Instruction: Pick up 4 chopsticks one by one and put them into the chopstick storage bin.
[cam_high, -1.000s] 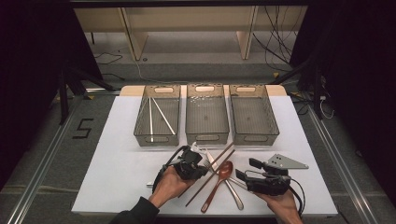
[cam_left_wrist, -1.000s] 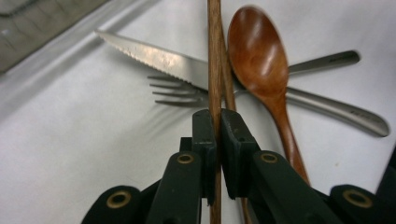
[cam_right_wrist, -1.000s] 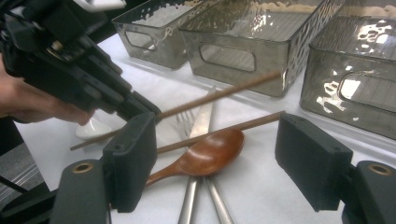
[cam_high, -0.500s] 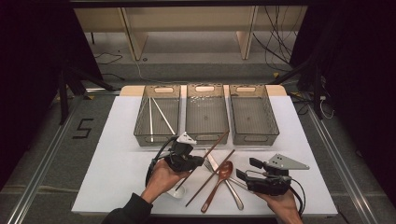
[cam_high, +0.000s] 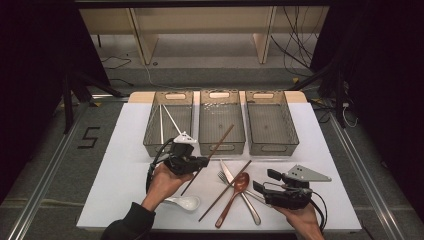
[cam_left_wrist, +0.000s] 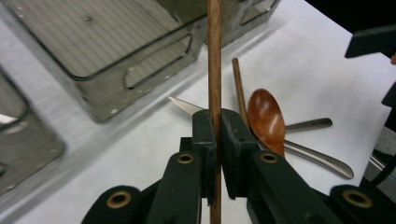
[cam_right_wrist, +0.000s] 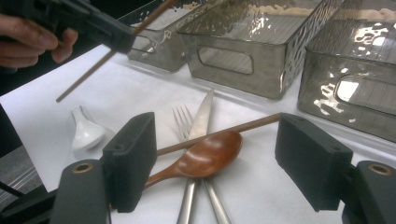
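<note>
We look down on a white counter (cam_high: 120, 165) with three clear bins in a row at its far edge. The left bin (cam_high: 152, 132) holds two pale chopsticks (cam_high: 167, 120) lying along its floor; the middle bin (cam_high: 222, 120) and the right bin (cam_high: 272, 122) sit just beside it.

At the near left, a white ceramic spoon (cam_high: 184, 202) lies on the counter just by the person's left hand (cam_high: 162, 182). That hand holds the left claw (cam_high: 202, 162) above the counter, in front of the left and middle bins. Its jaws are pressed tight on a brown wooden chopstick (cam_high: 217, 145), gripped around its middle. The stick is lifted clear of the counter and slants from near left up to far right, its far end over the middle bin.

Near the centre lies a loose pile: a second brown chopstick (cam_high: 225, 190), a wooden spoon (cam_high: 235, 192), a fork (cam_high: 240, 192) and a table knife (cam_high: 226, 171), crossing one another.

At the near right, the right claw (cam_high: 262, 181) rests low in the person's right hand (cam_high: 300, 215), jaws spread wide with nothing between them, pointing left toward the pile.
</note>
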